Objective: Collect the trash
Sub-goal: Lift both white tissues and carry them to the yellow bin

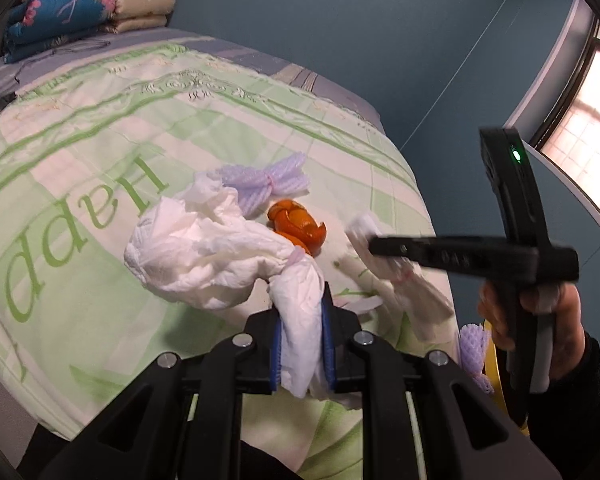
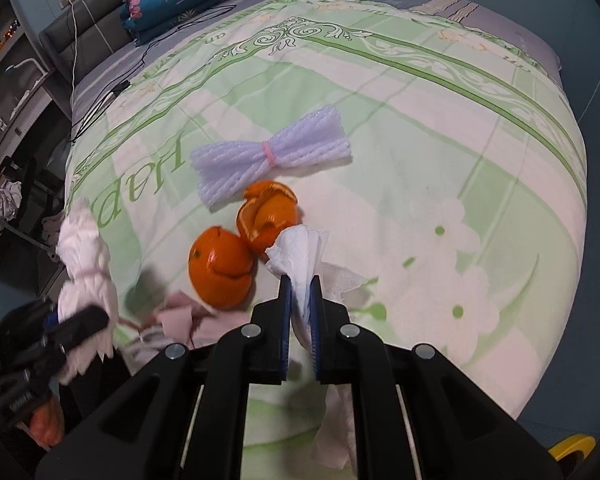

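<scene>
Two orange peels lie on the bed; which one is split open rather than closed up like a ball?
The farther peel, next to the purple foam net, is split open with curled flaps. The nearer peel is closed up, almost round.

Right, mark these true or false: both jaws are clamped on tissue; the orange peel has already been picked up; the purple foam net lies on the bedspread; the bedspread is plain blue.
1. Both jaws are clamped on tissue: true. The left gripper holds a large tissue wad; the right gripper holds a smaller tissue.
2. Peel already picked up: false. The orange peel lies on the bedspread.
3. The purple foam net lies on the bedspread: true.
4. Bedspread plain blue: false. It is green and white.
</scene>
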`<action>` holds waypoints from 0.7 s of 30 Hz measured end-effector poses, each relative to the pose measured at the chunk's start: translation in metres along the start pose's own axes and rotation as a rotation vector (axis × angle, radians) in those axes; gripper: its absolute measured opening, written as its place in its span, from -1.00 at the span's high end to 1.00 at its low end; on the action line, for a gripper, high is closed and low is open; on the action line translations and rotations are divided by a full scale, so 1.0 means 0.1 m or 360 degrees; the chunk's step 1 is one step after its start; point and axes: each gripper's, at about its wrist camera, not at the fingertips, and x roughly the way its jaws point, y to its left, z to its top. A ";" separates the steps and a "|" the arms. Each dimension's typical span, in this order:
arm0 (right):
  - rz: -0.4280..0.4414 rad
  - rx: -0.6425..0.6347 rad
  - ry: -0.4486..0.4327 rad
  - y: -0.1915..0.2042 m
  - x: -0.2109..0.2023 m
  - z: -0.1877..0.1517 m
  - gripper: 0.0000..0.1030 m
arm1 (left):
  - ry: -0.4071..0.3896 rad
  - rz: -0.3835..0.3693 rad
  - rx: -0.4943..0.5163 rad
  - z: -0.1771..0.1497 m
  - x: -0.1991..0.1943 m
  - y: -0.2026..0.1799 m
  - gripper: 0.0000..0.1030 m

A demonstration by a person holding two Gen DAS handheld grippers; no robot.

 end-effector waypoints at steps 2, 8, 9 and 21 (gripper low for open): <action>0.0002 -0.0002 -0.0022 0.00 -0.09 -0.06 0.85 | -0.0022 0.0017 0.0014 0.01 -0.06 -0.02 0.72; 0.0003 0.0015 -0.0115 -0.03 -0.41 -0.16 0.85 | -0.0101 0.0069 0.0036 0.06 -0.31 -0.04 0.72; 0.0001 0.0018 -0.0130 -0.04 -0.45 -0.17 0.85 | -0.0110 0.0075 0.0044 0.07 -0.34 -0.05 0.72; 0.0064 0.0000 -0.0312 -0.04 -1.03 -0.33 0.85 | -0.0246 0.0118 0.0094 0.30 -0.77 -0.18 0.72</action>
